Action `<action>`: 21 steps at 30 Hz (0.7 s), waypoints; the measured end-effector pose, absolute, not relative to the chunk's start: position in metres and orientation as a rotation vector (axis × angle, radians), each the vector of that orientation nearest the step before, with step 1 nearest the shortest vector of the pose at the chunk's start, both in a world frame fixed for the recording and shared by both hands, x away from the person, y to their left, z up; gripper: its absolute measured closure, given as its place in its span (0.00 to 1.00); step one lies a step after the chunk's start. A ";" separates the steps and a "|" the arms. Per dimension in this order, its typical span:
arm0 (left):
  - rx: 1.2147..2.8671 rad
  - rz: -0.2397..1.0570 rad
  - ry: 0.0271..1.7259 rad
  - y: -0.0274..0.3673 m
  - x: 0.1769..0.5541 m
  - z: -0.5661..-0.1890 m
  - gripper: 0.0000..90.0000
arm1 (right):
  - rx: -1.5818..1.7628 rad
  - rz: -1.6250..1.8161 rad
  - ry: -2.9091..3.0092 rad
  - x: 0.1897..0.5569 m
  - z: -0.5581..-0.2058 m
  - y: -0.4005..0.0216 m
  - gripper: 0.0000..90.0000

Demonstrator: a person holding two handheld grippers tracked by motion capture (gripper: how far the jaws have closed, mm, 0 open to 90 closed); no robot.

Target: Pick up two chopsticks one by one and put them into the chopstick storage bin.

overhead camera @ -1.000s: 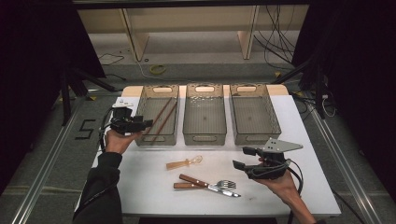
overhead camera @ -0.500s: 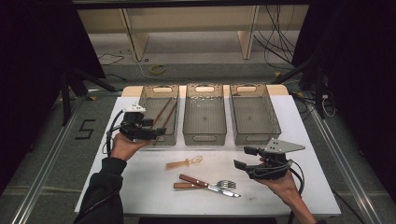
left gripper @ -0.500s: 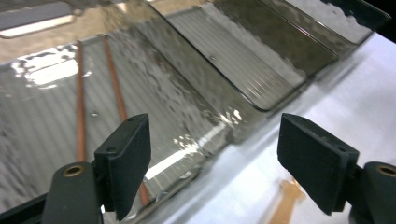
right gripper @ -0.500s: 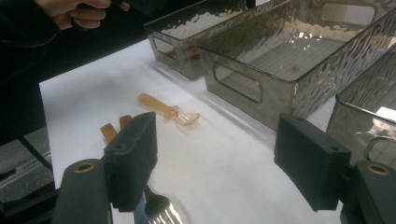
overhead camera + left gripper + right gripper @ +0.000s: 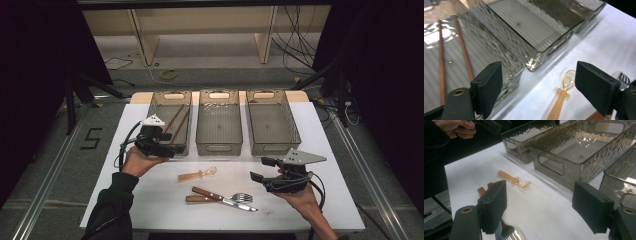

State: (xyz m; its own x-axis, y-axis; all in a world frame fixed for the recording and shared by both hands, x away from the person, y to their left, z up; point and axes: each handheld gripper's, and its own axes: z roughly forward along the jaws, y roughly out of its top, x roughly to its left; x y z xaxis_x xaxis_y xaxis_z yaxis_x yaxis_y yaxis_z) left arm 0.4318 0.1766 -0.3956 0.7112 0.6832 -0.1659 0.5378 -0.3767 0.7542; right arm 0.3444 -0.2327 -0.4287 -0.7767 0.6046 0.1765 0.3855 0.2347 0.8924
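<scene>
Left tongs [image 5: 167, 149] have just been opening, empty (right tongs [image 5: 260, 170] wide too); approach the centre-frame spoon [image 5: 198, 174] by its handle.

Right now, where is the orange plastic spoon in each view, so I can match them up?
High view: orange spoon lies on the white table, centre, just in front of the middle bin.
Left gripper view: spoon at bottom centre, between the open jaws.
Right gripper view: spoon at centre-left, above the left jaw.
Shared landmark: the middle bin's near wall.
</scene>
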 end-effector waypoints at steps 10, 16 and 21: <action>2.169 0.185 0.889 0.160 0.428 -0.403 0.25 | 0.945 1.565 2.296 0.343 -0.430 -0.233 0.31; 2.231 0.165 0.861 0.149 0.425 -0.409 0.25 | 0.954 1.571 2.293 0.343 -0.431 -0.234 0.30; 2.290 0.142 0.836 0.136 0.423 -0.415 0.25 | 0.954 1.573 2.293 0.342 -0.432 -0.236 0.30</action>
State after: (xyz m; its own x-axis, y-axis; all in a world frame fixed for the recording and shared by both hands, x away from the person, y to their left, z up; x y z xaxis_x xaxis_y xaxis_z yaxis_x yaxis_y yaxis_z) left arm 0.4227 0.1363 -0.4152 0.7872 0.6040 -0.1244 0.5292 -0.5580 0.6392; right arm 0.3423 -0.2360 -0.4317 -0.7712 0.6083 0.1876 0.3940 0.2246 0.8913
